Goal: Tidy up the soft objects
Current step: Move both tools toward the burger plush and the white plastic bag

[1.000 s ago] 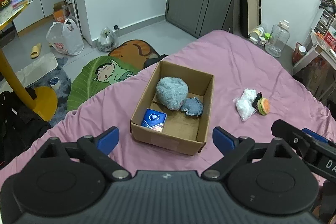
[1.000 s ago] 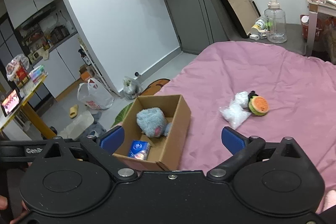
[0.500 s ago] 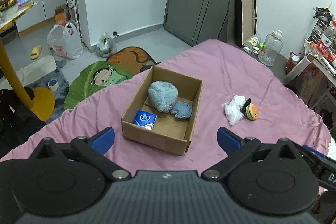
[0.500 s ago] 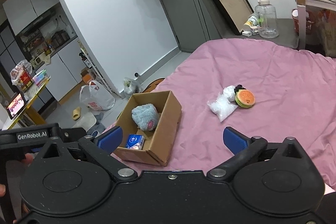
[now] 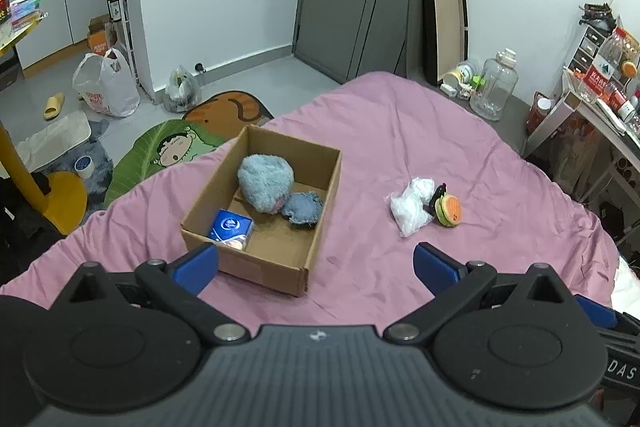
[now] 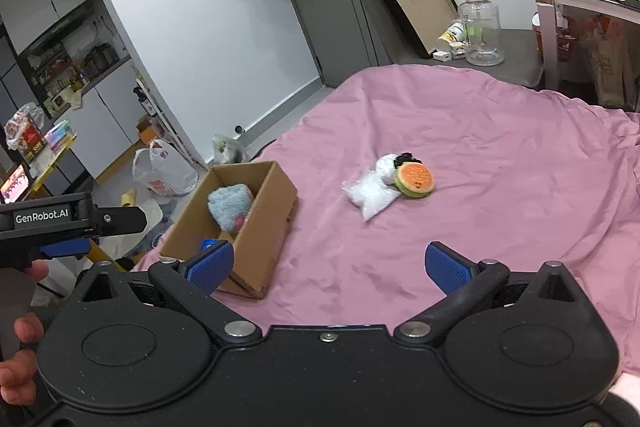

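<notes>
An open cardboard box (image 5: 316, 239) (image 6: 264, 243) sits on the pink bed. It holds a fluffy blue plush (image 5: 265, 183) (image 6: 229, 205), a small blue round pad (image 5: 303, 209) and a blue tissue pack (image 5: 231, 229). To its right on the sheet lie a white plastic bag (image 5: 410, 207) (image 6: 370, 197) and a burger plush (image 5: 450, 211) (image 6: 414, 179), touching each other. My left gripper (image 5: 316, 267) is open and empty, held above the bed's near edge before the box. My right gripper (image 6: 327, 265) is open and empty, well short of the bag and burger.
The pink bed (image 5: 400, 131) ends at a floor with a cartoon rug (image 5: 168, 155), plastic bags (image 5: 106, 87) and a yellow table base (image 5: 60, 199). A water jug (image 5: 494, 91) and a cluttered shelf (image 5: 596, 99) stand at the right. The left gripper's body (image 6: 60, 223) shows in the right wrist view.
Both grippers have drawn back and risen, so the box, bag and burger look smaller and farther. Both stay open and empty.
</notes>
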